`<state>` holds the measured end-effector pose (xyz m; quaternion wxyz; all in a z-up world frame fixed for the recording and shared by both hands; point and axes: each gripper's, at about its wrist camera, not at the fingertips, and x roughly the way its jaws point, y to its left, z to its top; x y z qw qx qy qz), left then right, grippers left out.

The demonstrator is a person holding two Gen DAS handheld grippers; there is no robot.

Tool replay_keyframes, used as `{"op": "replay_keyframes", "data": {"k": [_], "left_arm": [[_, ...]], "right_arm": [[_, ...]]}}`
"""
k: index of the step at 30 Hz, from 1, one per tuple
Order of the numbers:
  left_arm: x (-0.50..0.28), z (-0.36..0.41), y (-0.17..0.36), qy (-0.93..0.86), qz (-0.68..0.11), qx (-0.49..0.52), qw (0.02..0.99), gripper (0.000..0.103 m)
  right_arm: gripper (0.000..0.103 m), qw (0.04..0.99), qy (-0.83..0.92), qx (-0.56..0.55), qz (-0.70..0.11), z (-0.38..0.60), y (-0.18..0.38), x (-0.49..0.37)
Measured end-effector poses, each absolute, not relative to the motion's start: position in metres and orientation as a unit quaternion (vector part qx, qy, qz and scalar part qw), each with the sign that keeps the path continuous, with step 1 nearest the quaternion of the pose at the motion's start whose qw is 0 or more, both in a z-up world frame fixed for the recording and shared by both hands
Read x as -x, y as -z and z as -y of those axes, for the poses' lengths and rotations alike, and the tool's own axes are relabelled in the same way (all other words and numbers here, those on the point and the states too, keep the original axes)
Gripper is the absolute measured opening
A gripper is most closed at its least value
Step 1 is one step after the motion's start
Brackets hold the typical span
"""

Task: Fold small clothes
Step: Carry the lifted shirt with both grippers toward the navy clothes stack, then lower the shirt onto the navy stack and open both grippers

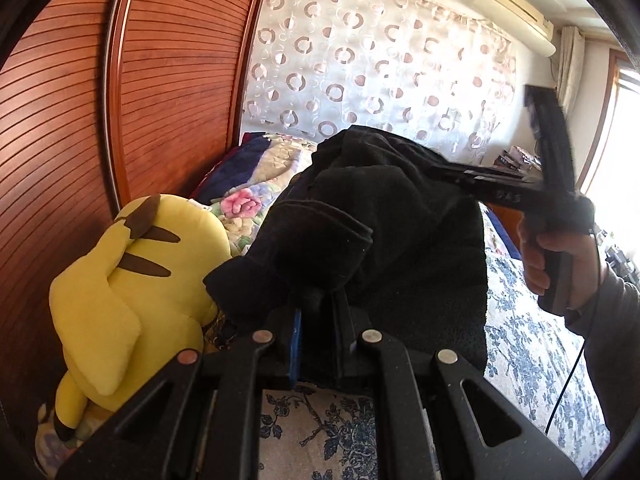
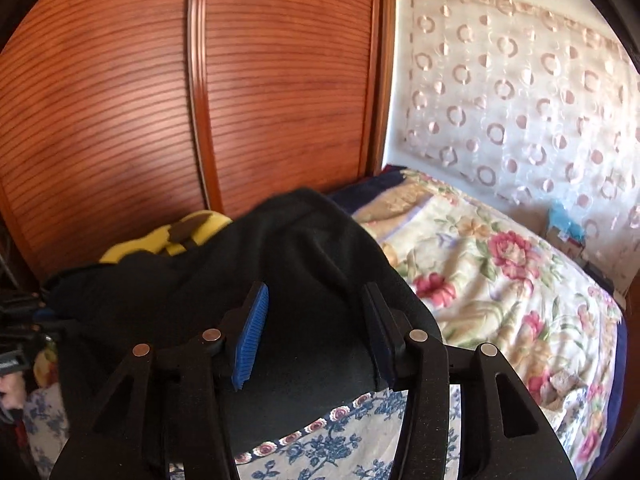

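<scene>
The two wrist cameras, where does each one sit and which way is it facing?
Left wrist: on the left gripper, looking along it across the bed toward the curtain; its jaws pinch the black garment; the right hand with its gripper shows too.
Right wrist: on the right gripper, facing the wardrobe and floral quilt; its jaws stand open over the black garment.
Shared: garment, yellow plush, wardrobe, curtain, bed.

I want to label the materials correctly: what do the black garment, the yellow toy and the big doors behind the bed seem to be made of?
Black garment: probably fleece or soft knit; matte, fuzzy, thick folds.
Yellow toy: plush fabric, likely stuffed; velvety surface, sewn brown stripes.
Doors: reddish-brown wood or wood veneer, semi-gloss; fine horizontal slats with a slight sheen.
</scene>
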<state>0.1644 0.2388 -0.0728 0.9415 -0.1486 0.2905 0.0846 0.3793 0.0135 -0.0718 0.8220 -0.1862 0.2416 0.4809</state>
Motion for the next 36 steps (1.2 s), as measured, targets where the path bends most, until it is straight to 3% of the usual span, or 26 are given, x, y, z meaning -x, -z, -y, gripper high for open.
{"op": "replay_keyframes", "data": {"k": [4,14,16,20,23,36], "left_arm": [[-0.166,-0.234,0.069,-0.09,-0.292,0.13,0.943,0.01],[-0.152,-0.224,0.052,-0.109,-0.29,0.097,0.946,0.019],[-0.145,-0.219,0.047,-0.106,-0.284,0.088,0.949,0.034],[-0.133,-0.208,0.038,-0.09,-0.276,0.073,0.954,0.042],[-0.123,-0.198,0.03,-0.083,-0.264,0.066,0.959,0.056],[-0.098,-0.152,0.003,-0.055,-0.242,0.038,0.968,0.06]], "right_arm": [[0.051,0.822,-0.464,0.188,-0.271,-0.019,0.087,-0.394],[0.052,0.846,-0.442,0.178,-0.239,0.002,0.072,-0.361],[0.052,0.847,-0.446,0.164,-0.239,0.012,0.067,-0.352],[0.052,0.849,-0.451,0.147,-0.235,0.032,0.059,-0.33],[0.052,0.851,-0.447,0.142,-0.234,0.047,0.057,-0.313],[0.057,0.872,-0.424,0.107,-0.218,0.127,0.045,-0.249]]}}
